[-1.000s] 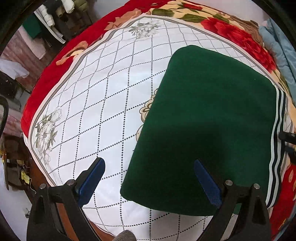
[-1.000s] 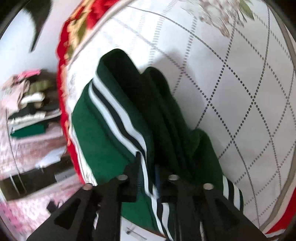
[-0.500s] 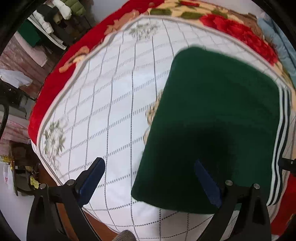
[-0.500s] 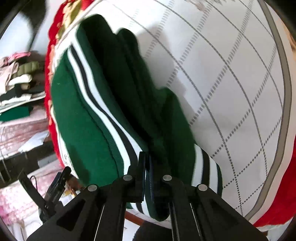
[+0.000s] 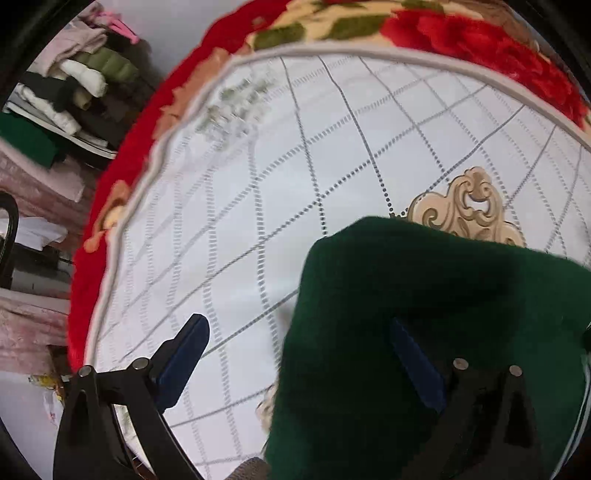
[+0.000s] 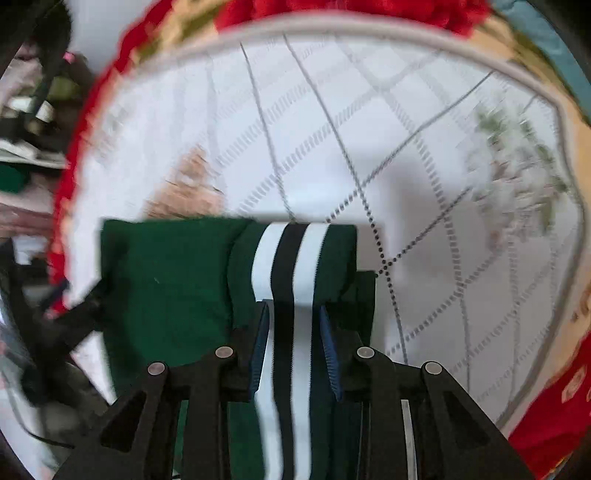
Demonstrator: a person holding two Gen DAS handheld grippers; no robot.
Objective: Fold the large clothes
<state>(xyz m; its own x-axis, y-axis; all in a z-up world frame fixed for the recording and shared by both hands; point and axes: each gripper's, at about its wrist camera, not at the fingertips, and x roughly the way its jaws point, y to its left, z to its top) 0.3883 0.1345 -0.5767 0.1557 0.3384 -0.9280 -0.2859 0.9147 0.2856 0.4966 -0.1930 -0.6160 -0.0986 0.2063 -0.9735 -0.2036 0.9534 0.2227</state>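
A folded dark green garment [image 5: 424, 314] with a white and black striped band [image 6: 288, 258] hangs in front of me over the white quilted bedspread [image 5: 295, 166]. My right gripper [image 6: 293, 314] is shut on the striped band, with the folded layers bunched between its blue pads. My left gripper [image 5: 299, 332] is open: its left pad [image 5: 184, 354] stands over the bedspread and its right pad [image 5: 413, 362] lies against the green cloth. The green garment also fills the lower left of the right wrist view [image 6: 166, 295].
A red floral blanket [image 5: 461, 33] borders the bedspread. A shelf with piled clothes [image 5: 77, 74] stands at the far left beyond the bed edge. The other gripper's black frame [image 6: 55, 325] shows at the left of the right wrist view.
The garment has been lifted and pulled toward me, baring the beige medallion on the bedspread. The right gripper has turned, so the striped band now runs straight between its pads.
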